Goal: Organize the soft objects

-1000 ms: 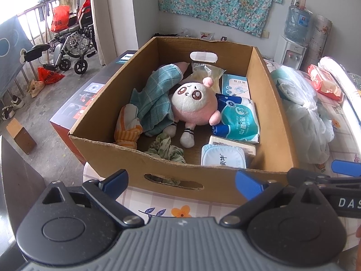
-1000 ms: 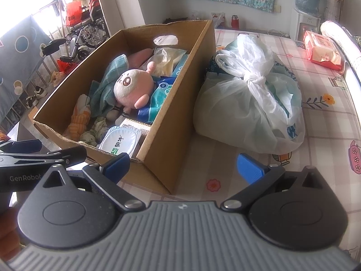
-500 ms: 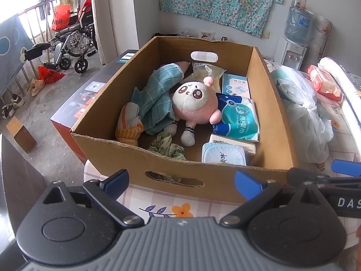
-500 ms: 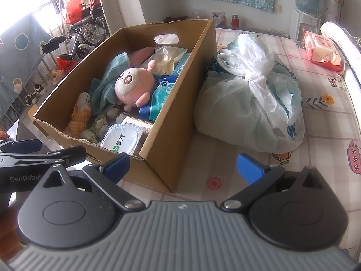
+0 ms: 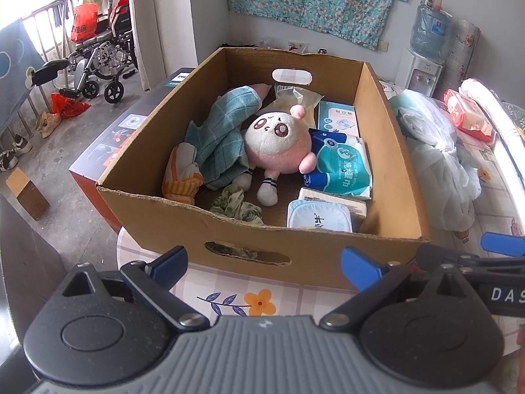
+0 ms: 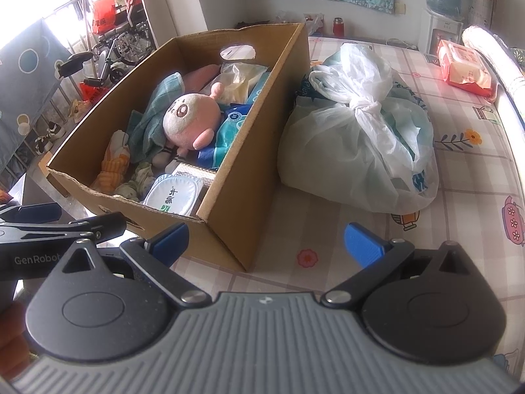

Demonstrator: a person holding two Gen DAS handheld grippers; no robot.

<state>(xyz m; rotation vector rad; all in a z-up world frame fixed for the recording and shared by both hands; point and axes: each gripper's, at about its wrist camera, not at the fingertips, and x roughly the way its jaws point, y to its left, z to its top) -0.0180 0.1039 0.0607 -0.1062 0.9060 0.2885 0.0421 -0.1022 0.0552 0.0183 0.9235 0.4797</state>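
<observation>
An open cardboard box stands on the table. Inside lie a pink plush doll, a teal checked cloth, an orange striped glove, a green crumpled cloth, wet-wipe packs and a white tub. A tied white plastic bag sits right of the box. My left gripper hovers open before the box's near wall, holding nothing. Near the box's front right corner, my right gripper is open and holds nothing.
A red tissue pack and a rolled mat lie at the table's far right. A water dispenser stands behind. On the floor to the left are a wheelchair, a printed carton and shoes.
Both grippers have drifted slightly; the box looks a little farther and lower in the views. Both stay open. Nothing in the box has moved.
</observation>
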